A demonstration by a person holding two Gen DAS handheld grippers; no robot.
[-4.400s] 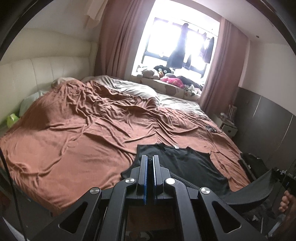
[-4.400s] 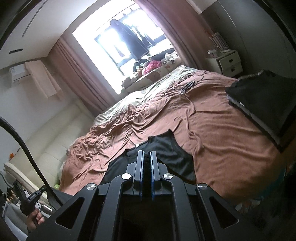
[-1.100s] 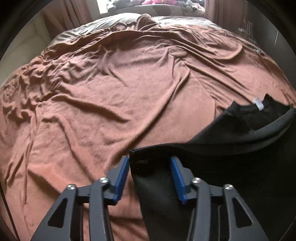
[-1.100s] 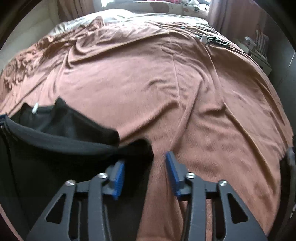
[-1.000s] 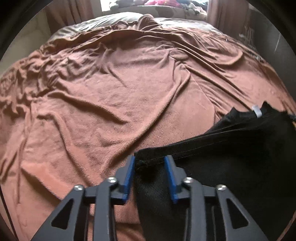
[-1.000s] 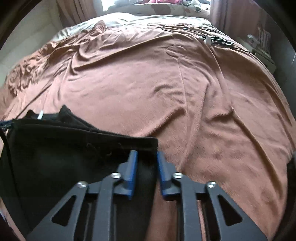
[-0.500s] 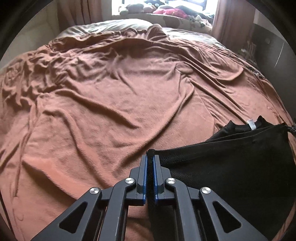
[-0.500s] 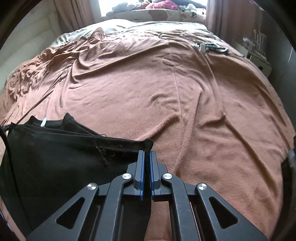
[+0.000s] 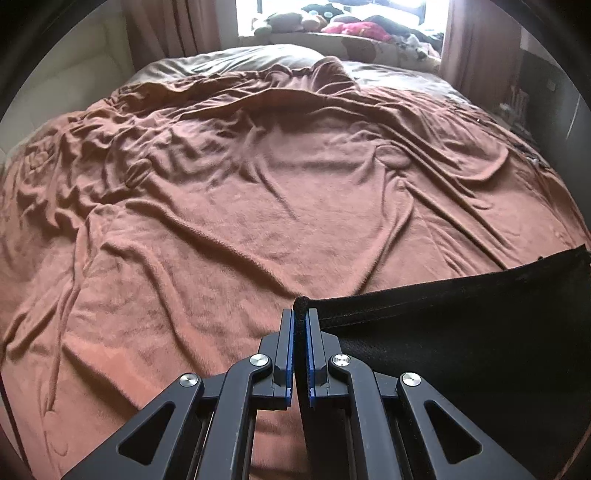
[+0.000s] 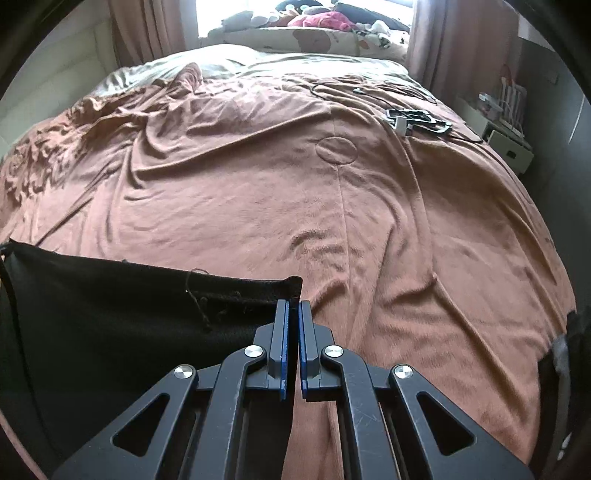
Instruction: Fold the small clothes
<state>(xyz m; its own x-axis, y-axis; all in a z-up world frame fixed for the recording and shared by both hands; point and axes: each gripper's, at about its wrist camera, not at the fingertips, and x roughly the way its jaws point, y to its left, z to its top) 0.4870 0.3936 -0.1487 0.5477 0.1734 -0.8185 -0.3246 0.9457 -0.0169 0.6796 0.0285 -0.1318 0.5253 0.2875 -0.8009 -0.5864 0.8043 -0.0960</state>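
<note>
Left gripper (image 9: 300,314) and right gripper (image 10: 294,304) each pinch a corner of the black top (image 9: 461,332), stretched above the bed (image 9: 240,221).

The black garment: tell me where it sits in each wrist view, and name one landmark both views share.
Left wrist: black garment fills the lower right, its corner pinched in the left gripper.
Right wrist: it fills the lower left, corner in the right gripper.
Shared landmark: the stuffed toys at the window.

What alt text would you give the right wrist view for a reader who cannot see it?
The right gripper is shut on the corner of a black garment, whose hem stretches away to the left above a wrinkled brown blanket that covers a bed. Cables lie near the far right of the blanket, below a bright window with stuffed toys.
</note>
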